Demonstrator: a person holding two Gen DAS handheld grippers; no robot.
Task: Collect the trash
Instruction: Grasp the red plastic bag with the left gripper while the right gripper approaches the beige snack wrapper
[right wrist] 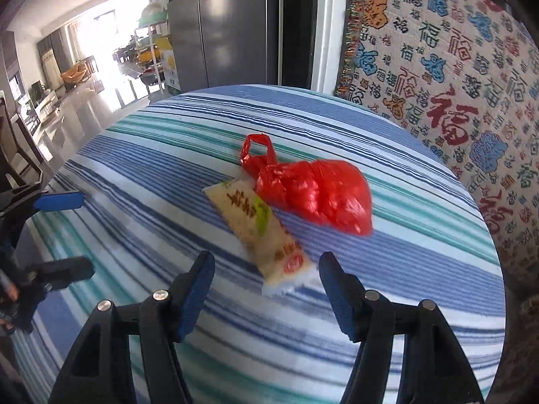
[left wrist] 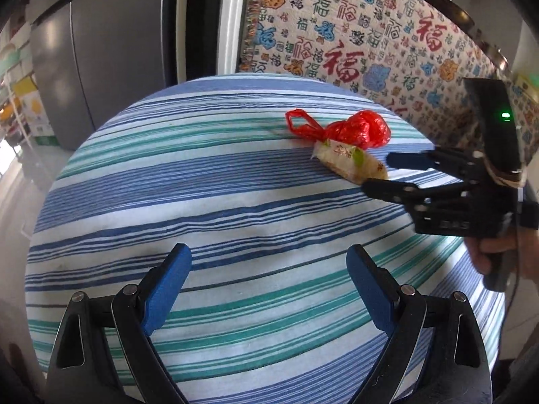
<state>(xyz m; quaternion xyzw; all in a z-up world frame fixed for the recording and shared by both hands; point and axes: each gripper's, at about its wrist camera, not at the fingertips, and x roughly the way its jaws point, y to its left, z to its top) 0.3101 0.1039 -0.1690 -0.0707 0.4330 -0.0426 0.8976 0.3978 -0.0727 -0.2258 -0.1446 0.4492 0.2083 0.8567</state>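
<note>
Beige snack wrapper (right wrist: 261,230) just ahead of right gripper (right wrist: 266,298), jaws apart, empty.

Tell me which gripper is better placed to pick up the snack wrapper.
Right. The right gripper is open with the snack wrapper just ahead of its fingers; the left gripper hangs farther back.

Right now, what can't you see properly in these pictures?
- What is inside the red plastic bag: knotted shut, both views.
- Small print on the snack wrapper: motion blur, right wrist view; too small, left wrist view.
- Person holding the right gripper: cut off by the edge, left wrist view.
</note>
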